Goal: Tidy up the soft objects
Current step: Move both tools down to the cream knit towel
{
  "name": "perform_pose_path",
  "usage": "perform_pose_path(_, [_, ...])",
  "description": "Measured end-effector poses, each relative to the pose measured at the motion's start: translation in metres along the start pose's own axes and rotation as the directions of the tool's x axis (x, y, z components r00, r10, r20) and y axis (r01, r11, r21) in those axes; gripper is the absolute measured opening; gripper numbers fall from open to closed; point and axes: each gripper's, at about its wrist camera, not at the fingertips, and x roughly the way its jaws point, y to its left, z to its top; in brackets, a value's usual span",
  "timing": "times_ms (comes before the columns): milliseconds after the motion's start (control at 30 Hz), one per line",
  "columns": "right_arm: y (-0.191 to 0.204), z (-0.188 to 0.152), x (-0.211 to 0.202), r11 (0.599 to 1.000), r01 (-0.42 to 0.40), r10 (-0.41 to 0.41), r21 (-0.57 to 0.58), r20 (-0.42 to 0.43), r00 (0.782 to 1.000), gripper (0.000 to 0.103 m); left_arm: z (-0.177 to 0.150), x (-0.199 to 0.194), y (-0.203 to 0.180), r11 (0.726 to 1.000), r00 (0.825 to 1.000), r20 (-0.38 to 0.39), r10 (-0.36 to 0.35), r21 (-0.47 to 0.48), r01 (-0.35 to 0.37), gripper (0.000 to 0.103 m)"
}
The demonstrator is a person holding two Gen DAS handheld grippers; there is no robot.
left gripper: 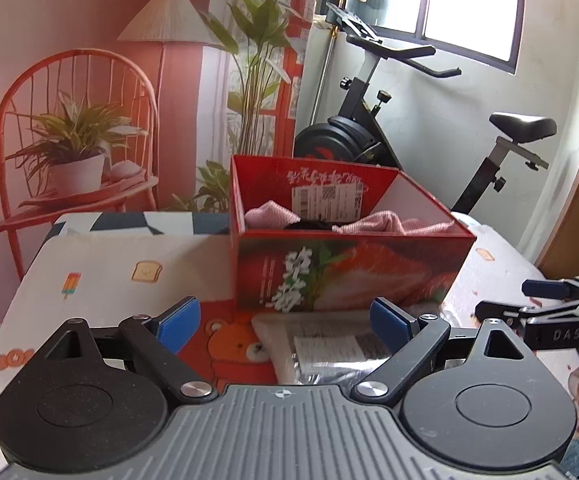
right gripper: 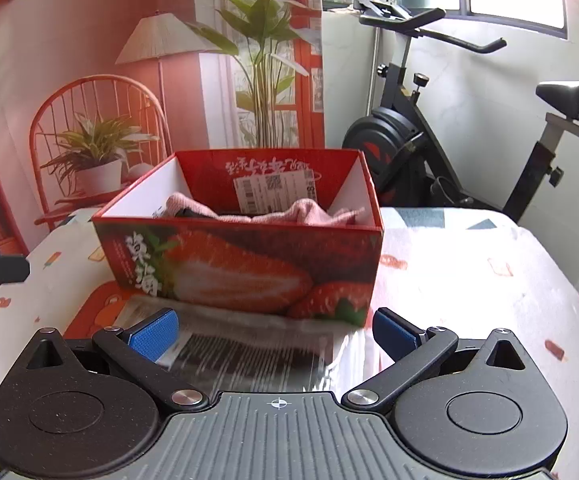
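Observation:
A red strawberry-print box stands open on the table. Pink cloth and a dark item lie inside it. A clear plastic-wrapped soft package with a printed label lies flat on the table in front of the box. My left gripper is open, above the package's near end. My right gripper is open, with the package between its blue pads. The right gripper also shows at the right edge of the left wrist view.
The table has a white cartoon-print cloth with a bear picture. An exercise bike stands behind the table. A backdrop showing a chair, a lamp and plants hangs at the back left.

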Motion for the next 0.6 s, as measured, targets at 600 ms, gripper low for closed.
perform_pose_path(600, [0.018, -0.057, -0.003, 1.0, -0.024, 0.024, -0.003, -0.024, 0.999, 0.103, -0.06, 0.001, 0.018, 0.998, 0.997, -0.069, 0.028, -0.057, -0.032, 0.093])
